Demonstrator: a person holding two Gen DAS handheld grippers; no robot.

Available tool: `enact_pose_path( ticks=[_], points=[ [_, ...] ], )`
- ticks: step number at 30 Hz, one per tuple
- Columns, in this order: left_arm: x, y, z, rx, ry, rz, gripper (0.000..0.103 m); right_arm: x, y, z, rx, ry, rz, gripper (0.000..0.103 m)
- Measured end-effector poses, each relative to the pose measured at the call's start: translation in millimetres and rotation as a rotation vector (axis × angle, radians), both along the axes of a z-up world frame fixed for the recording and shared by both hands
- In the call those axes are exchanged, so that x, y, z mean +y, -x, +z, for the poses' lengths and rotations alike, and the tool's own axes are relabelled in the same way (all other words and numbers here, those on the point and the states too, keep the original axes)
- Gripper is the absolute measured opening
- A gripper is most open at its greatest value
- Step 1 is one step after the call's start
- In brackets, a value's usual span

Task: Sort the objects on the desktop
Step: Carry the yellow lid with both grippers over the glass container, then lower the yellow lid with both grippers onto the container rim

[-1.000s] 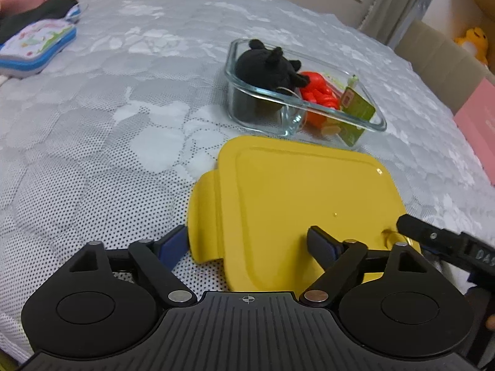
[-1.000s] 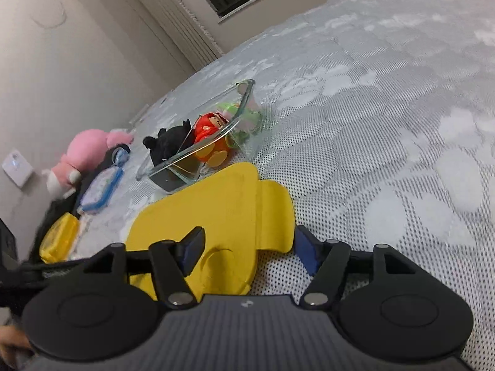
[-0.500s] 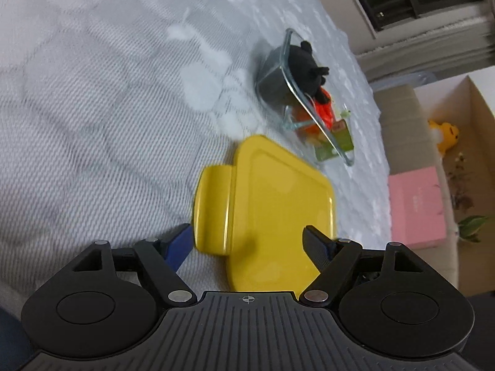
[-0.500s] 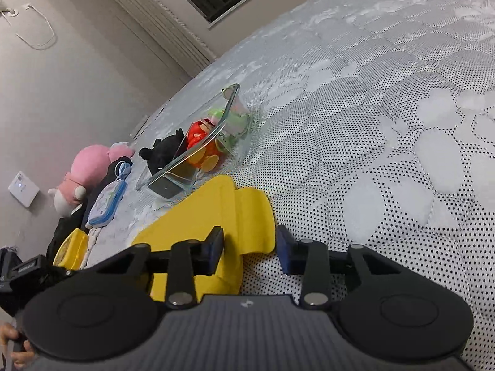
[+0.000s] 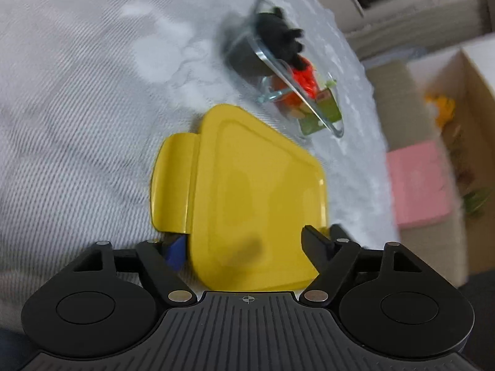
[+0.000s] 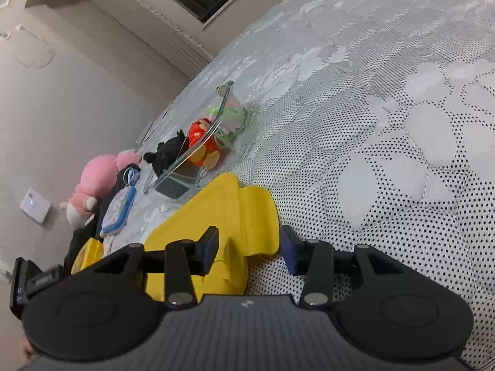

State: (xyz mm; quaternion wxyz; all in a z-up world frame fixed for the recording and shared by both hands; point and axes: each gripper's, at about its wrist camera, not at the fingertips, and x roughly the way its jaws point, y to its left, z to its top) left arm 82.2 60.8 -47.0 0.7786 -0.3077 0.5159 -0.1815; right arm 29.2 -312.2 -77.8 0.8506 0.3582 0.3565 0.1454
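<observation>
Mostly done by the look of it. Left wrist view first: the glass container (image 5: 297, 74) sits on the bed (image 5: 77, 92) already loaded with a black plush toy (image 5: 278, 37), an orange toy (image 5: 304, 75) and a green packet (image 5: 321, 114), so the sorting part seems finished. What is left, I judge, is putting the yellow lid (image 5: 247, 191) on the container; the lid lies apart from it, nearer the camera. The left hand-held gripper (image 5: 244, 244) points down at the lid's near edge, tilted, and the frame is blurred. Its jaws are closing with the lid's near corner between them; the blue pad sits beside the lid's side tab and the dark pad over its right edge. Cannot tell whether the pads press yet, they look slightly off it.

Right wrist view: the same lid (image 6: 216, 216) seen from its other side, the container (image 6: 198, 157) beyond it, not touching. The right hand-held gripper (image 6: 247, 247) is angled down and rolled, straddling the lid's flap. Its jaws are opening; the left pad lies over the lid's top, the right pad stands just off the flap's edge, so no firm grip here. A pink plush (image 6: 92, 179) and a blue pouch (image 6: 120, 210) lie further off near the wall, unsorted as far as I can see.
</observation>
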Motion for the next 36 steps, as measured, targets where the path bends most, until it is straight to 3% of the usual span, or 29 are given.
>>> enact_pose_path(
  ticks=[3, 4, 6, 11, 17, 21, 24, 26, 31, 34, 36],
  points=[
    [-12.4, 2.5, 10.4, -0.083, -0.126, -0.007, 0.057, 1.1, -2.5, 1.5, 0.009, 0.014, -0.019, 0.045],
    [-13.9, 3.8, 12.8, -0.108, -0.157, -0.007, 0.050, 2.6, -3.0, 2.7, 0.010, 0.027, -0.024, 0.040],
    [-13.2, 5.6, 15.7, -0.144, -0.198, -0.007, 0.041, 10.5, -1.7, 8.9, -0.007, 0.097, -0.024, 0.040],
    [-0.8, 18.8, 29.8, -0.225, -0.219, -0.011, 0.042, 27.9, 9.0, 28.0, -0.064, 0.179, -0.016, 0.040],
    [13.9, 47.9, 77.5, -0.428, -0.271, -0.008, 0.044, 39.7, 28.2, 67.7, -0.183, 0.180, 0.006, 0.040],
    [11.1, 17.7, 105.0, -0.517, -0.293, -0.017, 0.052, 42.9, 15.5, 101.3, -0.294, 0.216, 0.011, 0.040],
    [-4.0, -30.3, 111.6, -0.530, -0.327, -0.035, 0.062, 45.6, -19.7, 116.5, -0.341, 0.285, -0.006, 0.040],
    [-15.7, -58.9, 106.6, -0.525, -0.374, -0.030, 0.068, 45.8, -49.1, 115.1, -0.319, 0.286, -0.017, 0.040],
    [-35.0, -113.6, 76.4, -0.443, -0.418, -0.037, 0.070, 53.5, -109.2, 87.4, -0.254, 0.357, -0.065, 0.041],
    [-35.9, -131.7, 58.0, -0.393, -0.414, -0.033, 0.070, 48.1, -131.2, 65.6, -0.199, 0.309, -0.090, 0.041],
    [-36.7, -135.3, 51.8, -0.405, -0.419, -0.033, 0.074, 47.2, -136.6, 56.4, -0.207, 0.301, -0.096, 0.041]
  ],
)
